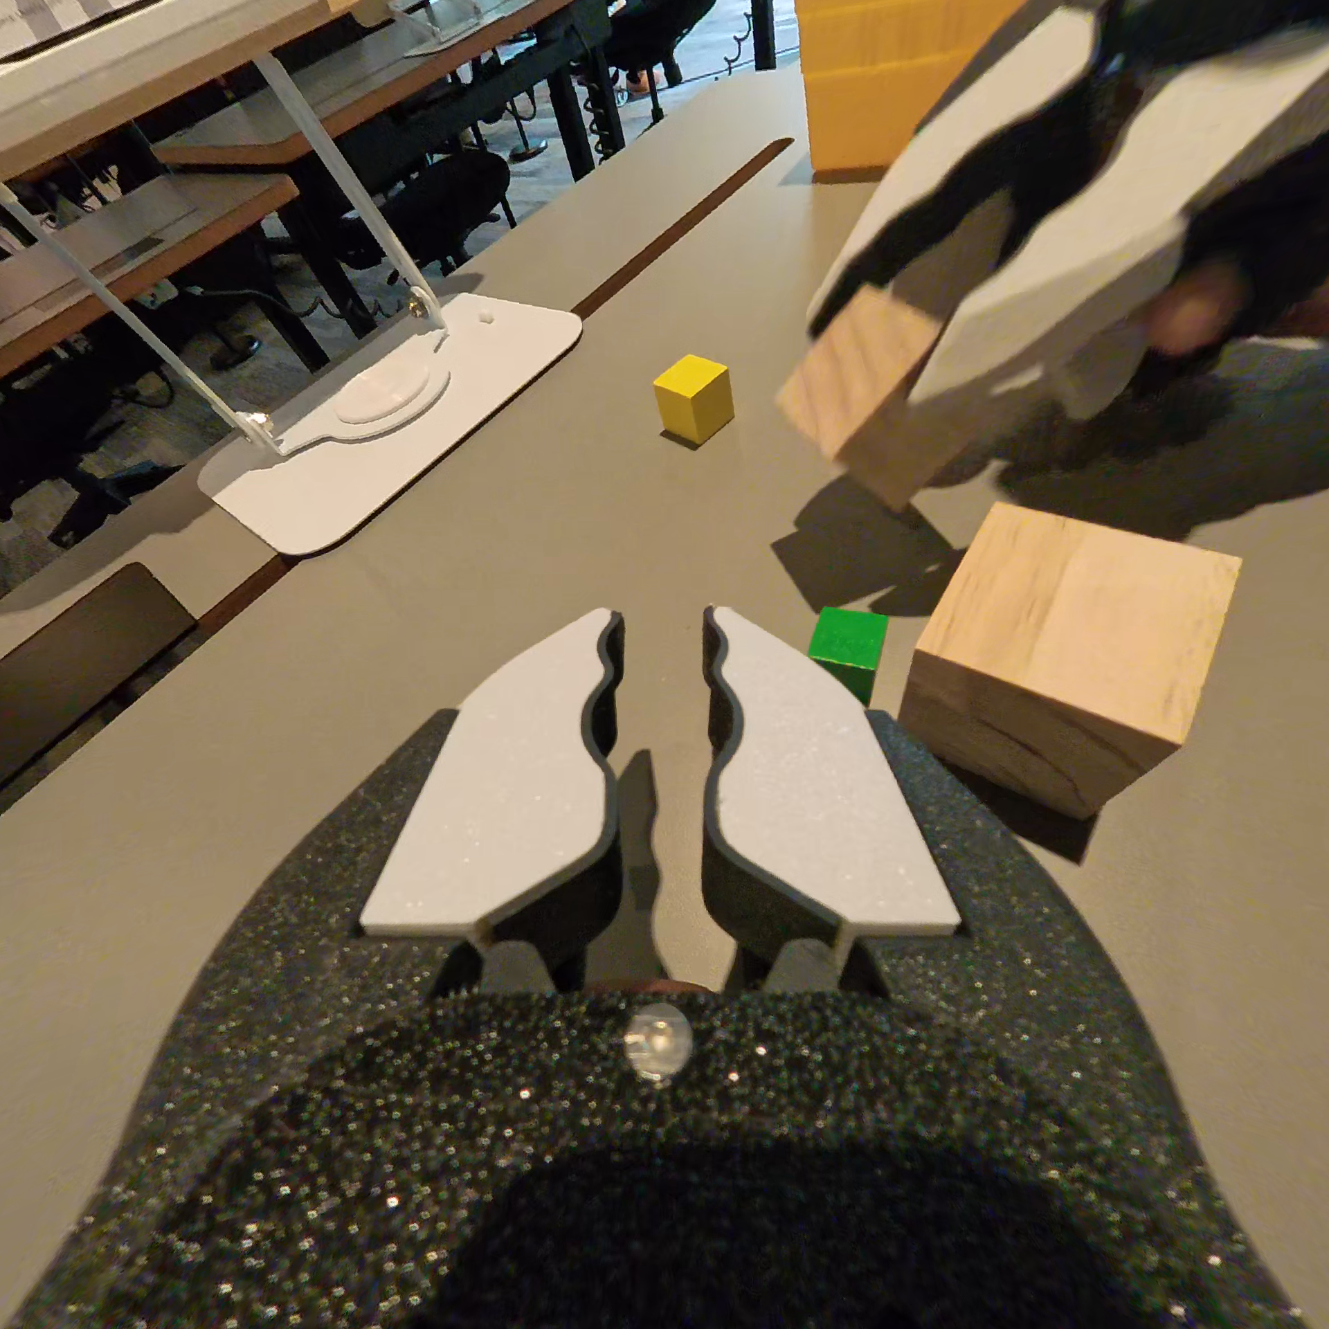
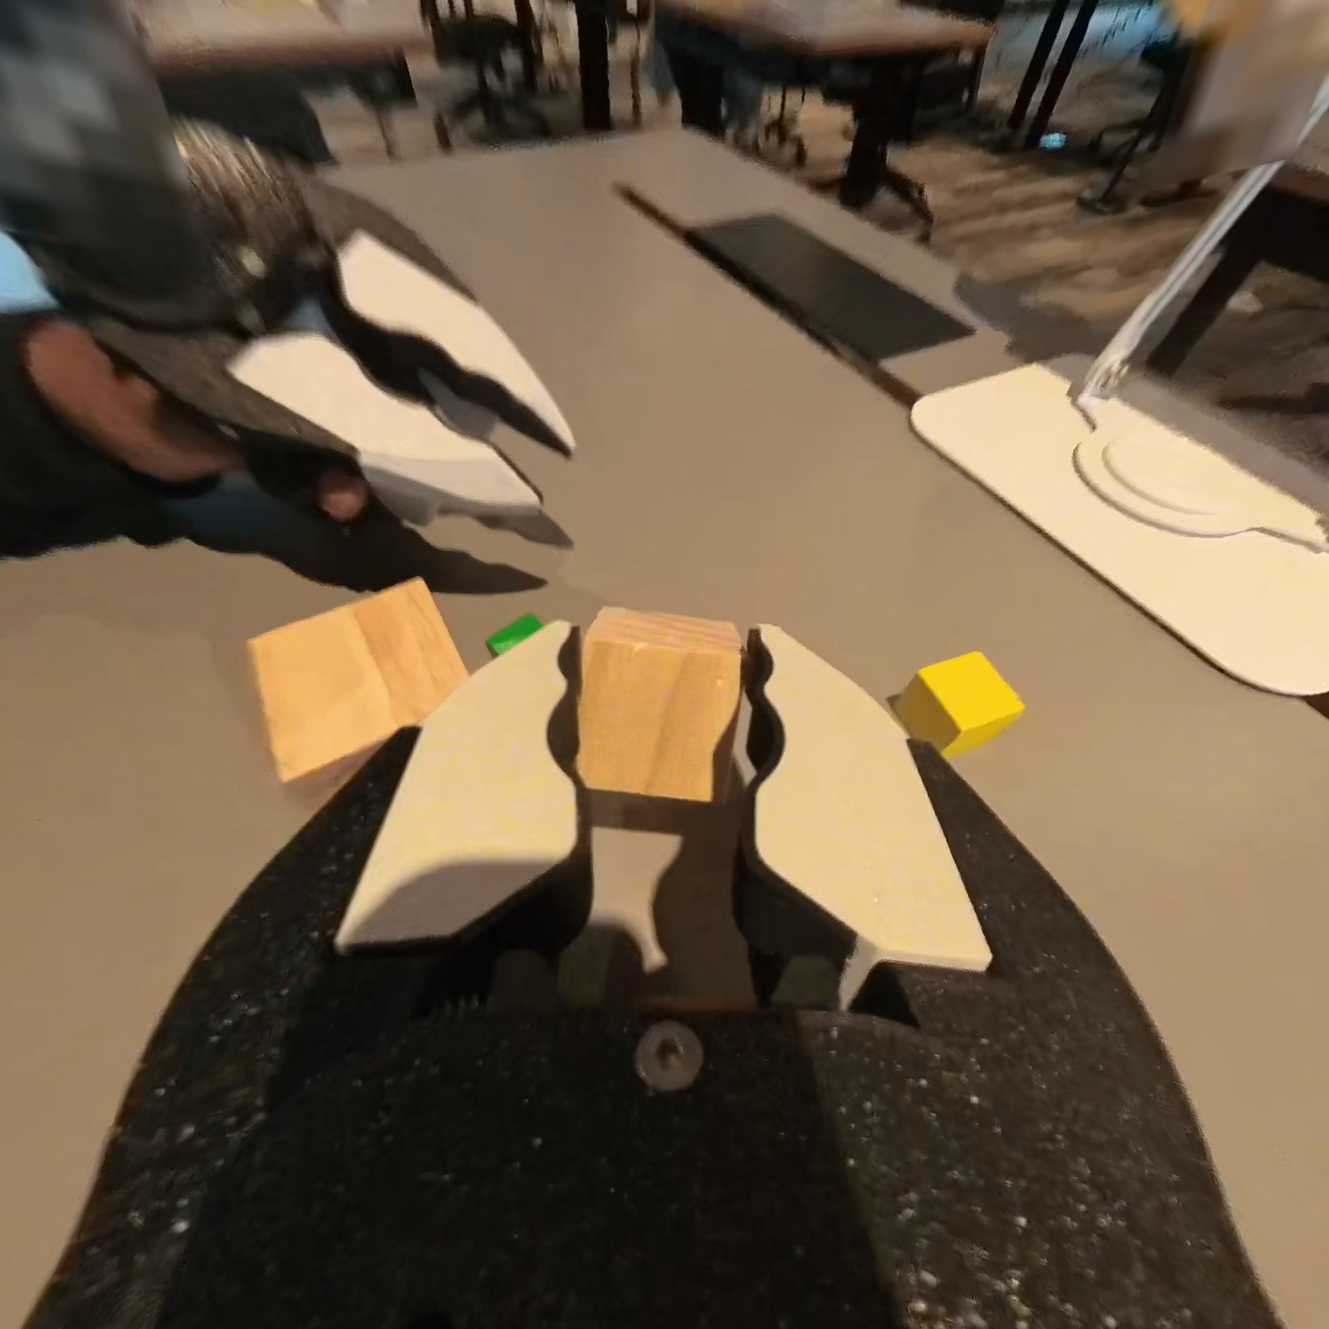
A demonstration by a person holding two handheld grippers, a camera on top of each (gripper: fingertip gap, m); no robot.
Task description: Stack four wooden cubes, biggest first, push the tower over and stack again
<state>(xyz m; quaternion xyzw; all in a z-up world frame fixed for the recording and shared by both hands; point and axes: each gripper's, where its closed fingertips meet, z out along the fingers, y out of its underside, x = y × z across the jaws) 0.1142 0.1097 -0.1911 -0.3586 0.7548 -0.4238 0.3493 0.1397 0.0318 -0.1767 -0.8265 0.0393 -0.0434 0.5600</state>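
Note:
My right gripper (image 2: 661,636) is shut on a mid-sized plain wooden cube (image 2: 658,708) and holds it tilted above the table; it also shows in the left wrist view (image 1: 856,395). The largest plain wooden cube (image 1: 1064,654) sits on the grey table just below it, and appears in the right wrist view (image 2: 352,676). A small green cube (image 1: 848,647) rests beside the large one. A yellow cube (image 1: 694,395) stands alone farther out. My left gripper (image 1: 661,626) is narrowly open and empty, hovering left of the green cube.
A white stand base (image 1: 403,446) with clear legs sits on the table's left side. A yellow box (image 1: 863,86) stands at the far end. A dark slot (image 1: 683,223) runs along the table. Desks and chairs lie beyond the edge. The left gripper's tips are roughly 9 centimeters from the right gripper's.

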